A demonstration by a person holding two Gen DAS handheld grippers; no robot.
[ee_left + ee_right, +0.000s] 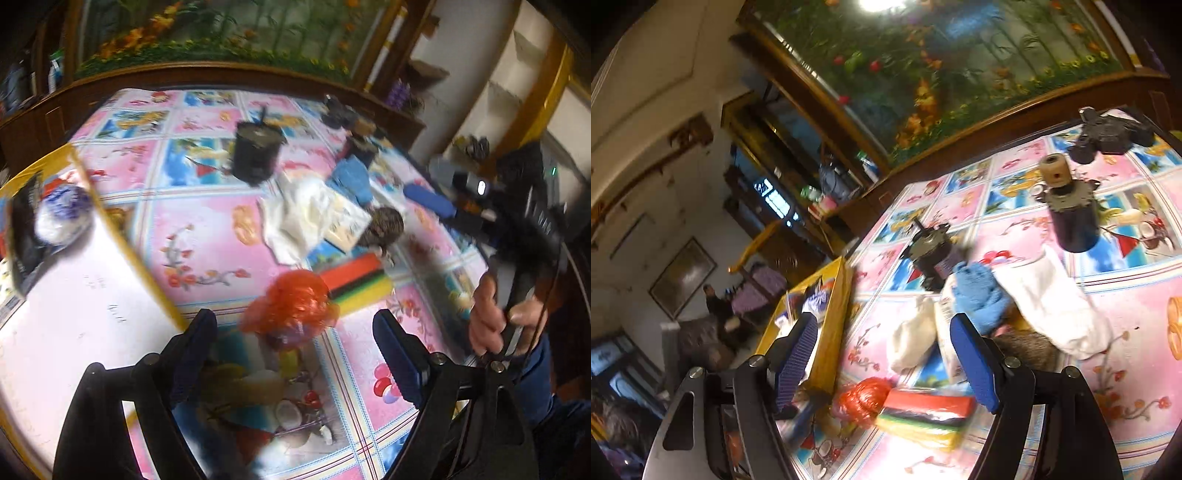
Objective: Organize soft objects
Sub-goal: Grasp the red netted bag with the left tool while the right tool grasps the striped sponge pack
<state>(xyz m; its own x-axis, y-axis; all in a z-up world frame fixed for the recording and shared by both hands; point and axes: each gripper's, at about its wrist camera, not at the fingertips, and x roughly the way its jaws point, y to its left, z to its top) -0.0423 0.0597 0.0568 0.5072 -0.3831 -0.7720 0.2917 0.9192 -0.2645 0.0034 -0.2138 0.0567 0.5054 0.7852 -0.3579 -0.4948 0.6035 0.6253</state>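
A heap of soft things lies on the pink flowered tablecloth [1126, 295]: white socks [1052, 306], a blue cloth [977, 299] and a brown fuzzy piece [1027, 343]. An orange-red mesh ball [291, 306] and a stack of coloured sponges [356, 284] lie nearer. My left gripper [295, 350] hovers open just short of the mesh ball, its jaws empty. My right gripper [886, 354] is open too and holds nothing, with a white sock [912, 343] on the table beyond its gap. A yellow-rimmed box [110, 236] holds a blue-and-white bundle [62, 214].
Two dark motor-like cylinders [1071, 214] [934, 254] stand on the cloth behind the heap. Black parts [1108, 133] lie at the far edge. A wooden-framed flower picture [960, 74] backs the table. A hand [487, 317] holds the other gripper at the right of the left wrist view.
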